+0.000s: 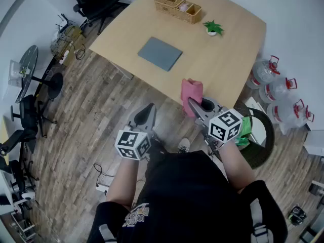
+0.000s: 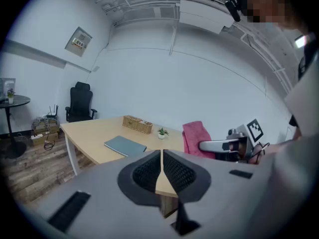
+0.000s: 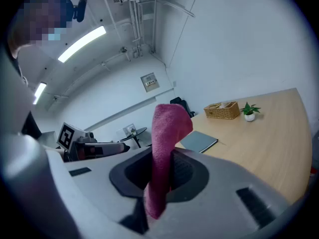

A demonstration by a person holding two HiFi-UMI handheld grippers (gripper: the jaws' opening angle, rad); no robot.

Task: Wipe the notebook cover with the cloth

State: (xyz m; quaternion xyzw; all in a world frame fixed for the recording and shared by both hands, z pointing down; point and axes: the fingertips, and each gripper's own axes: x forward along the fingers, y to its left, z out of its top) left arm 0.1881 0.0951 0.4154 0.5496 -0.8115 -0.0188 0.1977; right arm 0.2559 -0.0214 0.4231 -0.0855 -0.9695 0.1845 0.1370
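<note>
No legible text is appearing in any view. The wall plate and the shirt print are showing marks too small to read. The cubes on the left gripper and right gripper are displaying square patterns only.

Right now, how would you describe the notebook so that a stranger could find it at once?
Look at the light wooden table. The notebook lies flat near its middle, apart from everything else. It is the only thin grey-blue rectangle; the wicker basket and the small potted plant stand farther back.
</note>
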